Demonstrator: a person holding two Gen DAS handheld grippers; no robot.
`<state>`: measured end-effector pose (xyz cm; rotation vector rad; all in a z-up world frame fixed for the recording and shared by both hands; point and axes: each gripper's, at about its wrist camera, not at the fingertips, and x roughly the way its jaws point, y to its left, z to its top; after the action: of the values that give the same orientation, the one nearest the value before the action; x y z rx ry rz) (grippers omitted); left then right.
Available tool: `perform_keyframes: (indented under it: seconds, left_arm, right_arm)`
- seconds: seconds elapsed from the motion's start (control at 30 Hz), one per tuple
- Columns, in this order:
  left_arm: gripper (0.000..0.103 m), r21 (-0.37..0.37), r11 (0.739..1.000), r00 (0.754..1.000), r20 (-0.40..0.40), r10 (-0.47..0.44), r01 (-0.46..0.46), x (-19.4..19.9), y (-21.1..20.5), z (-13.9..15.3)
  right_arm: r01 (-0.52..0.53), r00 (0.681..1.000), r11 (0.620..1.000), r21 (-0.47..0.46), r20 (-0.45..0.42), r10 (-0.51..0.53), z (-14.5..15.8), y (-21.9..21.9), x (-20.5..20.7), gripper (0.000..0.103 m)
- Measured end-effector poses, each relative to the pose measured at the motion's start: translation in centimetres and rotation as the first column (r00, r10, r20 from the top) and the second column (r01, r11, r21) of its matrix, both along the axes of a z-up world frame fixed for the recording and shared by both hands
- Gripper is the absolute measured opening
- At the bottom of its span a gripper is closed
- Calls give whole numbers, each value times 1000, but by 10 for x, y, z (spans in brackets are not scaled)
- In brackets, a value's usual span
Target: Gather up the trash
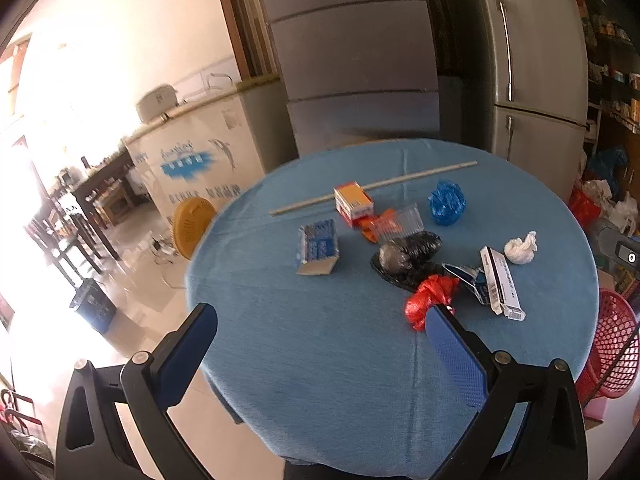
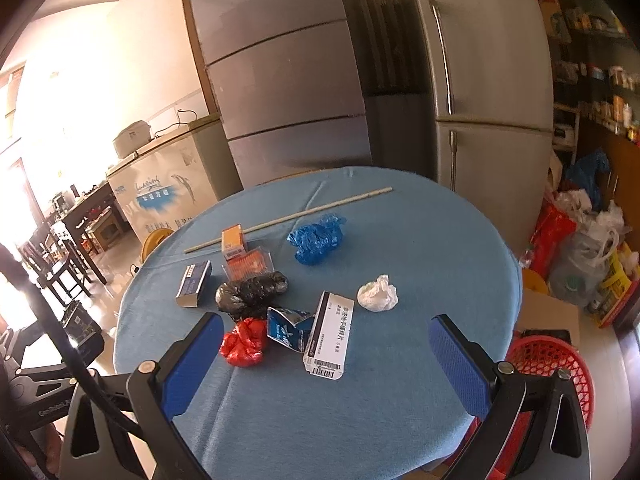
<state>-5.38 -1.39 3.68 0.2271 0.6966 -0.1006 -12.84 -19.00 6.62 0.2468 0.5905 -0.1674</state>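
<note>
Both the left gripper and right gripper hover wide open and empty over the round blue-clothed table. Nearest lie crinkled red plastic and a flat white carton; farther, a black bag, white tissue wad, blue plastic, thin stick.

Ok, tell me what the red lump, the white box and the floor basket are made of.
Red lump: looks like thin glossy plastic film, crumpled with bright highlights.
White box: likely matte printed cardboard, with flat faces, sharp edges and a barcode.
Red basket: apparently moulded rigid plastic, an open lattice wall.
</note>
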Motion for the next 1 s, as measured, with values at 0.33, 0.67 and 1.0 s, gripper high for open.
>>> perform_keyframes:
  seconds: [0.33,0.67,1.0]
  left_arm:
    - [103,-169,977,954,-248,-170,130,63,-19,-53]
    - [103,-232,953,905,-330,-268,197,113,-56,-92]
    - [48,-332,923,833,-440,-334,194,142,-72,-134]
  right_arm:
    - [76,992,987,139,-113,-61,-68,-79,62,91]
    - [101,970,956,275,-239,-33,-120,-117,129,75]
    - [85,946,953,290,-325,15,-149,-115,172,48]
